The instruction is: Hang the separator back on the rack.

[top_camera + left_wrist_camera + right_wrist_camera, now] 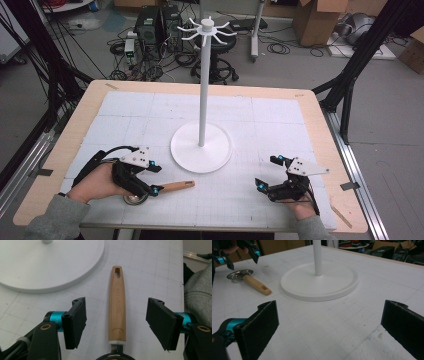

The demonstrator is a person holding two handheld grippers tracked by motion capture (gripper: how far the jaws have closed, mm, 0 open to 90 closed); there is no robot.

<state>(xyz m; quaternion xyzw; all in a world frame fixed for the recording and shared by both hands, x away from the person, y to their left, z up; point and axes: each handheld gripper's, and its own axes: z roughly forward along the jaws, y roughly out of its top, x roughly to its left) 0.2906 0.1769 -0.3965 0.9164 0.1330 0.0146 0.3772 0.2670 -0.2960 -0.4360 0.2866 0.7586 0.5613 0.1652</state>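
grey floor [390,125] | cables [150,55] | cardboard boxes [320,20] | possibly stool [220,65]

- My counter [80,117] is a light wooden board, nearly covered by a white gridded mat [270,125].
- I see the round white base of a tall hook stand [201,147] at the mat's middle.
- A wooden-handled utensil with a metal head [170,188] lies flat near the left front, just beside that base.
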